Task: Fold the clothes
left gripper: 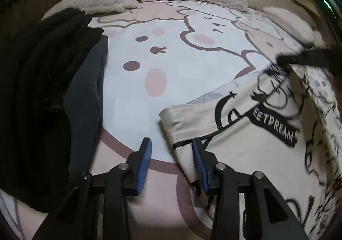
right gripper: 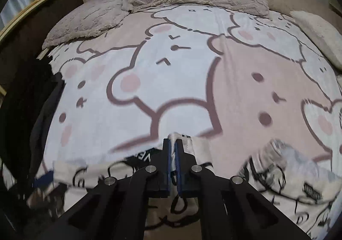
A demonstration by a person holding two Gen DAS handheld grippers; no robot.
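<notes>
folding the printed t-shirt (left gripper: 245, 133) on the cartoon bedsheet (left gripper: 171, 69)

right gripper (right gripper: 172, 146) is pinching the t-shirt edge; left gripper (left gripper: 171, 150) is standing wide, empty, beside its fold. thin cloth may be slipping out.

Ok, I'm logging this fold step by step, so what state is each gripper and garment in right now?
left gripper: open, holding nothing, beside the shirt's edge
right gripper: shut on the shirt's fabric
printed cream shirt: partly folded on the bed, one edge lifted
dark clothes: heaped at the bed's left side
</notes>
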